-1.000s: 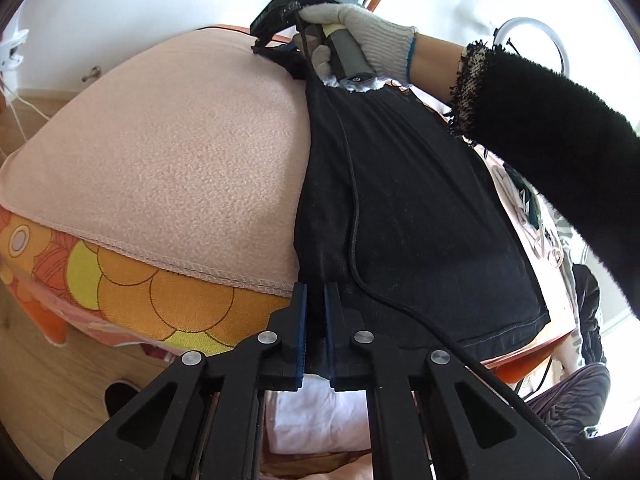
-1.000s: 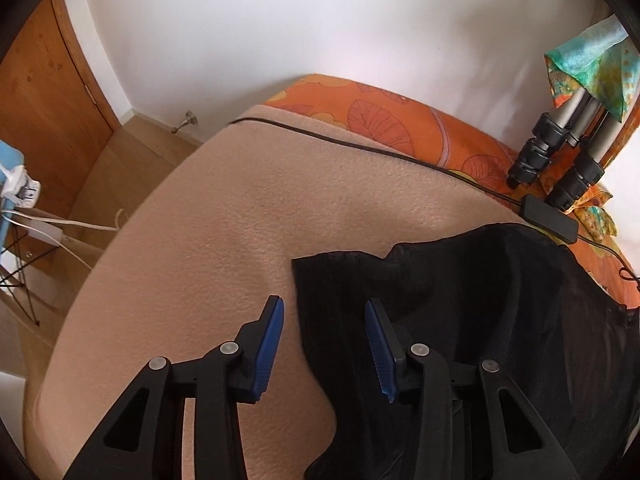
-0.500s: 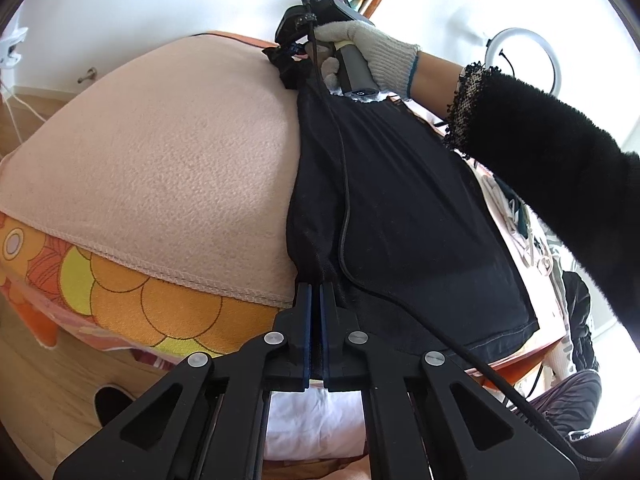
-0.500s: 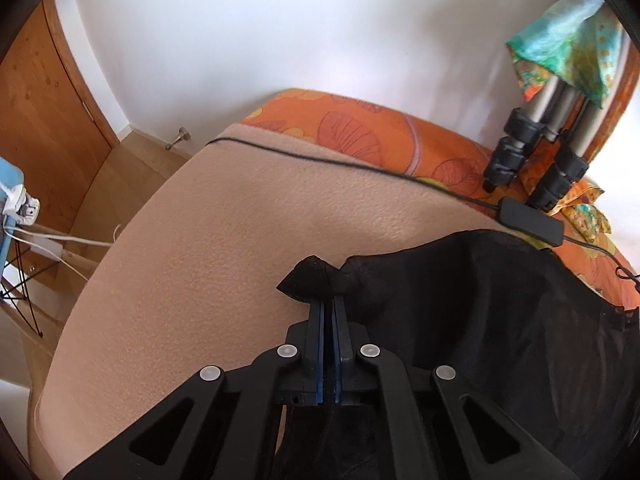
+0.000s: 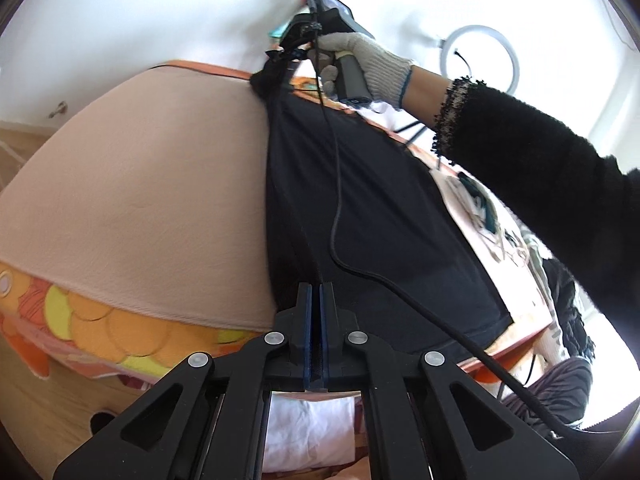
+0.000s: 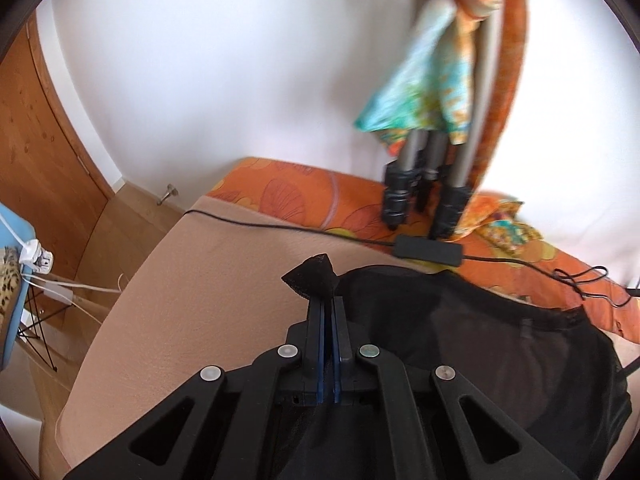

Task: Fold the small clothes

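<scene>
Left gripper [image 5: 315, 300] pinching near corner of black garment [image 5: 360, 208]; right gripper [image 6: 328, 308] pinching far corner. Risks: thin fabric slipping out, trailing cable [image 5: 340, 208] snagging fold.

Bright, soft daylight; the white wall [image 5: 160, 8] glares, fisheye edges bend and darken, and the hanging scarf [image 6: 432, 76] is motion-blurred.

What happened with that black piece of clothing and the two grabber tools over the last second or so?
The right gripper, open over a corner of the black garment a second ago, has closed on it and lifted it off the beige blanket. The left gripper stayed clamped on the near corner and rose slightly, so the edge between them is pulled taut. The blanket did not move.
</scene>
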`<act>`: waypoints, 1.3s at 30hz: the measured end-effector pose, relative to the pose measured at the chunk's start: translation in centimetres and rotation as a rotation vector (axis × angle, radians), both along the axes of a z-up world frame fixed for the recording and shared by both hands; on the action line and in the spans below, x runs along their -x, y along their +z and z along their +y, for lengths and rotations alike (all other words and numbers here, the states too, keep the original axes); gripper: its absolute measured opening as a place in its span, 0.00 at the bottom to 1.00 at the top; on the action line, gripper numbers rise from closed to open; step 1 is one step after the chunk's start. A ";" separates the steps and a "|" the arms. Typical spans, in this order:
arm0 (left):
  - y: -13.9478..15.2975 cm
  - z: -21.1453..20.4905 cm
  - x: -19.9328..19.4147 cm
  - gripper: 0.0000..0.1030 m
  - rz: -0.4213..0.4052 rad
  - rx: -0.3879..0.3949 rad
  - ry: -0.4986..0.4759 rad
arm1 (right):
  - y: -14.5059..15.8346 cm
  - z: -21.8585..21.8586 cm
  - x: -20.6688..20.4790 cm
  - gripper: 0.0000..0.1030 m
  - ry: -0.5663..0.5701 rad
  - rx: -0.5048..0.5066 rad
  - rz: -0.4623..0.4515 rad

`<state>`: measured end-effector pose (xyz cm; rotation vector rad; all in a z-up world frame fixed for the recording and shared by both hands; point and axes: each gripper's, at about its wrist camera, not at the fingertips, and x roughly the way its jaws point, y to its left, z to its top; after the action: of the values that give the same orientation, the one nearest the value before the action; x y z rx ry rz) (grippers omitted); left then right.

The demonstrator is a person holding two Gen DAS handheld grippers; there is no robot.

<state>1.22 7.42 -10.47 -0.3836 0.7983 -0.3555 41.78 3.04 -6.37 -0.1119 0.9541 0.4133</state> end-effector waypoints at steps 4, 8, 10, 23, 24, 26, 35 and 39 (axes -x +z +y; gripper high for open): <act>0.7 -2.4 -0.5 0.02 -0.019 -0.012 -0.075 | 1.1 -3.4 0.3 0.00 -0.037 -0.004 -0.016; 0.5 -5.2 -1.3 0.02 -0.010 -0.035 -0.152 | 0.9 -7.3 0.6 0.00 -0.092 0.002 -0.017; 0.3 -6.1 -1.6 0.02 0.005 -0.036 -0.182 | 0.7 -9.5 0.8 0.00 -0.122 0.015 -0.020; -1.3 -9.7 -2.3 0.02 0.067 -0.079 -0.286 | -4.0 -16.1 -0.4 0.00 -0.203 0.026 0.046; -1.3 -9.8 -2.3 0.02 0.066 -0.081 -0.287 | -4.2 -16.0 -0.5 0.01 -0.198 0.030 0.052; -1.3 -10.0 -2.3 0.04 0.069 -0.081 -0.303 | -4.5 -16.0 -0.4 0.18 -0.188 0.051 0.066; -0.1 -10.5 -0.8 0.51 0.039 -0.026 -0.389 | -0.6 -18.4 2.5 0.71 -0.212 0.041 -0.034; 0.6 -9.9 0.8 0.52 0.013 -0.003 -0.416 | 2.4 -20.6 5.7 0.72 -0.203 -0.025 -0.062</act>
<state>0.43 -2.51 -9.86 -0.2141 0.8905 -0.7400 36.12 -17.58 -3.99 -0.0048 0.8895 0.2330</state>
